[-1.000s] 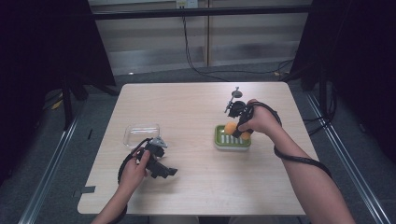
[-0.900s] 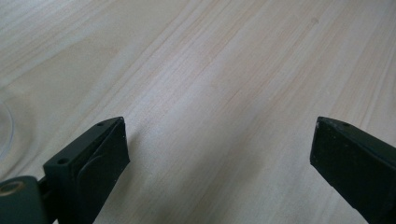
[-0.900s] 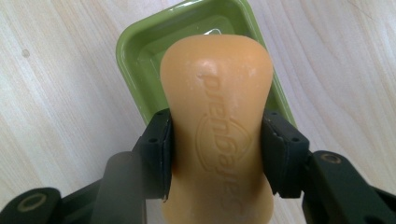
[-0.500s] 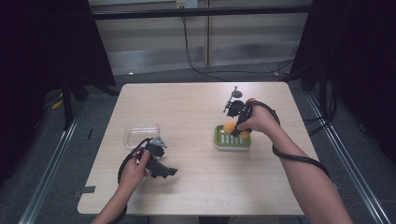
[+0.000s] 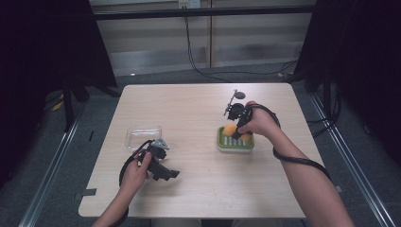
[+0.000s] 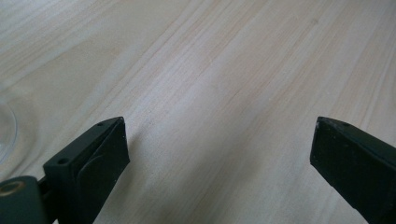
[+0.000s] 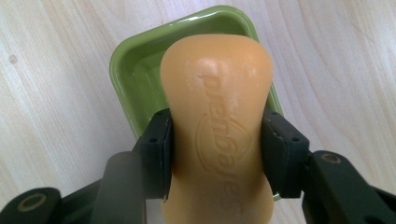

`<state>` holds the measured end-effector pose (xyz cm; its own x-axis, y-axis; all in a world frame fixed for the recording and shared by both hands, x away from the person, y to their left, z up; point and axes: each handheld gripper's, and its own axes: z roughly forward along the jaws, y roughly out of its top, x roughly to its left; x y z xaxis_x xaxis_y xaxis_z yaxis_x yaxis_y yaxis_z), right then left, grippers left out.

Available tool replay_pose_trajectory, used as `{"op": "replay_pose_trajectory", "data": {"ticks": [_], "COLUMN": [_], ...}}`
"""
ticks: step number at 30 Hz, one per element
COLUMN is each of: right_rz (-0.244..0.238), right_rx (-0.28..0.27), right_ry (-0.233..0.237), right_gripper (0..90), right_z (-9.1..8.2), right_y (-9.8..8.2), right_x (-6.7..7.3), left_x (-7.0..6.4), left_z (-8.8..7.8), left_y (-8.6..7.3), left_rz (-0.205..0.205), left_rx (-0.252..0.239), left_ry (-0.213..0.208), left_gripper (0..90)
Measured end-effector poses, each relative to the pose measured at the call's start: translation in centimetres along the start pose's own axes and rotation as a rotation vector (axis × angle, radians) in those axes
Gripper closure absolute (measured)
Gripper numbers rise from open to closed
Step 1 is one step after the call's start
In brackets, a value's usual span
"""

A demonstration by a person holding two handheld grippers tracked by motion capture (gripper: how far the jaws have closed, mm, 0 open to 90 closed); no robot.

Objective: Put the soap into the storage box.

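High view: wooden bench with rounded corners, dark floor around it. The right gripper sits in the person's right hand toward the bench's right edge, about midway between its far and near edges, over a green soap dish. An orange soap bar is at the gripper's tip, above the dish; whether its lower end touches the dish cannot be told from here. The left gripper lies low at the near left part of the bench in the left hand, pointing toward the right edge. A clear plastic container stands just beyond it, nearer the left edge, well apart from the dish. Cables trail from both grippers. Left gripper view: the two black fingers are spread wide with bare bench wood between them, nothing held; a curved clear rim of the container shows at the picture's left margin. Right gripper view: the fingers pinch the soap bar across its narrow waist, pads pressing on both sides. The bar is held lengthwise along the gripper's line, embossed lettering facing the camera. The green dish lies directly behind it, rim visible on both sides and past the bar's far end.
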<state>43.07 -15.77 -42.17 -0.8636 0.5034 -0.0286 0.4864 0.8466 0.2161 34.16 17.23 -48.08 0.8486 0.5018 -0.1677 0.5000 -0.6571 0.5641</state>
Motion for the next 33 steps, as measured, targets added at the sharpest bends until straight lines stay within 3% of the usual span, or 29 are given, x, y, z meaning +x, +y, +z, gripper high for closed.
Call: {"op": "replay_pose_trajectory", "data": {"ticks": [11, 12, 14, 18, 33], "right_rz": [-0.033, -0.033, -0.042, -0.048, -0.066], "right_rx": [-0.005, -0.005, -0.001, -0.009, -0.007], "right_ry": [0.001, 0.001, -0.004, 0.001, 0.001], "right_gripper": [50.1, 50.1, 50.1, 50.1, 50.1], "right_z": [0.6, 0.6, 0.7, 1.0, 1.5], "right_y": [0.1, 0.1, 0.1, 0.2, 0.1], "right_x": [0.1, 0.1, 0.1, 0.2, 0.2], "left_x": [0.0, 0.2, 0.0, -0.1, 0.0], "left_z": [0.0, -0.1, 0.0, 0.0, 0.1], "left_y": [0.0, 0.1, 0.0, 0.0, 0.0], "left_rz": [0.014, 0.040, 0.012, 0.000, 0.006], "left_rx": [0.007, 0.028, 0.008, 0.003, 0.006], "left_ry": [0.001, 0.002, 0.002, 0.003, 0.001], "left_gripper": [4.2, 4.2, 4.2, 4.2, 4.2]}}
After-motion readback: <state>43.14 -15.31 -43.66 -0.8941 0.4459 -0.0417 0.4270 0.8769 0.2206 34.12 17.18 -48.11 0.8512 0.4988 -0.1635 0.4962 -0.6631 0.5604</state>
